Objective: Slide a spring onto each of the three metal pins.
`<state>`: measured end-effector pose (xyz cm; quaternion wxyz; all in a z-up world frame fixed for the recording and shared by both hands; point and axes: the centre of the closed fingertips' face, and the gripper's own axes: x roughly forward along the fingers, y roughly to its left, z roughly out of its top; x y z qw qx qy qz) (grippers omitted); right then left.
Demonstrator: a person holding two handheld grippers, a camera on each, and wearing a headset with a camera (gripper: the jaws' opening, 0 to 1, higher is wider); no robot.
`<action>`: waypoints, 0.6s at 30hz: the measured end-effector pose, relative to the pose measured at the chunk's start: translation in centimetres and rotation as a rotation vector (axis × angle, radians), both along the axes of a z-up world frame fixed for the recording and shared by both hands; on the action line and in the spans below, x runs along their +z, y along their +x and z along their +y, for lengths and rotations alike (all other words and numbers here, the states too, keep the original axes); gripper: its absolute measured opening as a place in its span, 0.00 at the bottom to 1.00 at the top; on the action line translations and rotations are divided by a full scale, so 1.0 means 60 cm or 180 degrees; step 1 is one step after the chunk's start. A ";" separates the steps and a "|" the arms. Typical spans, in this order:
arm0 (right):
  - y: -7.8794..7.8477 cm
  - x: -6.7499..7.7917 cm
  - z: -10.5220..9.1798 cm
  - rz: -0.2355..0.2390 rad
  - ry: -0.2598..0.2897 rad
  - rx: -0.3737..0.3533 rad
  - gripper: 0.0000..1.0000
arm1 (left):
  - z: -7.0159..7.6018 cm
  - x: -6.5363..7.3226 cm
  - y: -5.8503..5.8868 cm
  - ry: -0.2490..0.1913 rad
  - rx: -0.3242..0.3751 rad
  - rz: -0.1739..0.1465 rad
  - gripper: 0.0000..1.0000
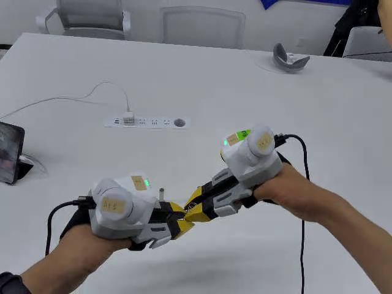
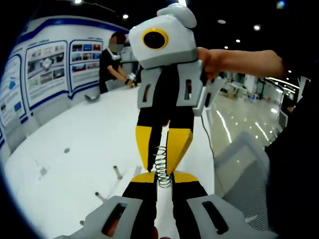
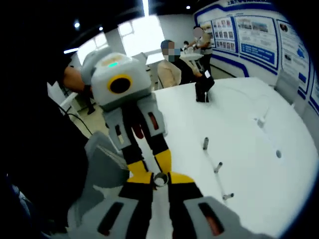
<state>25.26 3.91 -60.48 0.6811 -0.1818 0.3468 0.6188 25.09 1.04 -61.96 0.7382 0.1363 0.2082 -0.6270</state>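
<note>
My two grippers meet tip to tip low over the white table point(image 1: 202, 79). A small metal spring point(image 2: 161, 168) sits between them. The yellow-tipped left gripper point(image 2: 165, 180) is shut on its near end. Facing it, the right gripper point(image 2: 163, 158) closes its jaws around the far end. End-on, the spring point(image 3: 159, 179) is a ring at the tips of the right gripper point(image 3: 161, 179). Three short metal pins point(image 3: 218, 167) stand in a row on the table to the right. One pin point(image 1: 161, 193) pokes up just behind the left gripper point(image 1: 181, 219).
A white power strip point(image 1: 147, 122) with a plugged-in cable lies mid-table. A dark tablet point(image 1: 9, 152) leans at the left edge and a grey object point(image 1: 289, 58) rests at the far right. Chairs point(image 1: 202, 24) line the far side. People stand beyond the table.
</note>
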 end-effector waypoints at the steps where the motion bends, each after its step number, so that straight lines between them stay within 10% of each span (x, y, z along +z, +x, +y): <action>1: -0.002 0.004 0.000 -0.0056 -0.0100 0.0110 0.13 | -0.002 0.004 -0.001 -0.0003 -0.0039 -0.0025 0.10; 7: -0.012 0.011 -0.005 -0.0170 -0.0475 0.0499 0.13 | -0.004 0.014 0.000 -0.0003 -0.0112 -0.0093 0.09; 18: -0.013 0.005 0.004 -0.0179 -0.0456 0.0521 0.12 | 0.006 0.010 -0.005 -0.0029 -0.0079 -0.0068 0.10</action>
